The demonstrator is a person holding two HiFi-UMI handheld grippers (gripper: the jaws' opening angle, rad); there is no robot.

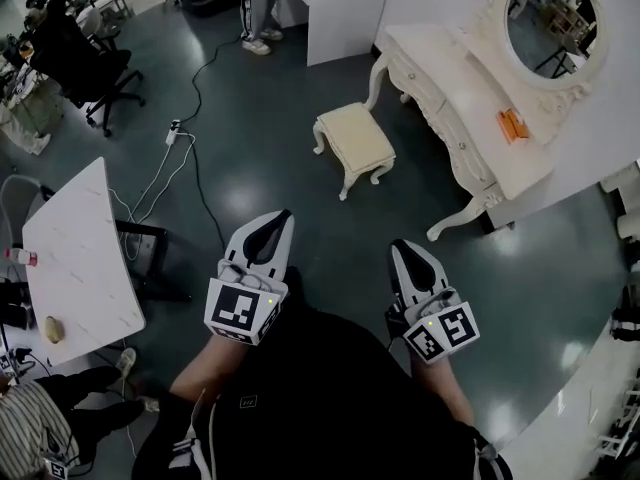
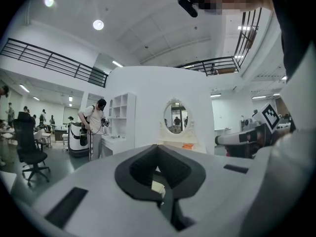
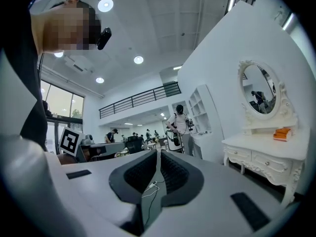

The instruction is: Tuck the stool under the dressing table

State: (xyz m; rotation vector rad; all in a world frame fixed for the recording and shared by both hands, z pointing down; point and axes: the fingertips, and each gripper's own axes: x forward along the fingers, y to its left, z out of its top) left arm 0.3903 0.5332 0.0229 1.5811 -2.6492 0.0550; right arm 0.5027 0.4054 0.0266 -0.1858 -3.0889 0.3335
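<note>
A small cream stool (image 1: 354,142) with curved legs stands on the dark floor, out in front of the white dressing table (image 1: 462,118) at the upper right. An oval mirror (image 1: 553,23) sits on the table, and an orange item (image 1: 512,125) lies on its top. My left gripper (image 1: 277,221) is shut and empty, below and left of the stool. My right gripper (image 1: 405,251) is shut too, below the stool and apart from it. In the left gripper view a sliver of the stool (image 2: 157,185) shows between the jaws. The dressing table (image 3: 269,154) fills the right of the right gripper view.
A white table (image 1: 78,260) stands at the left, with a cable and power strip (image 1: 176,134) on the floor beside it. A black office chair (image 1: 88,70) is at the upper left. A person (image 1: 258,6) stands by a white cabinet (image 1: 340,13) at the top.
</note>
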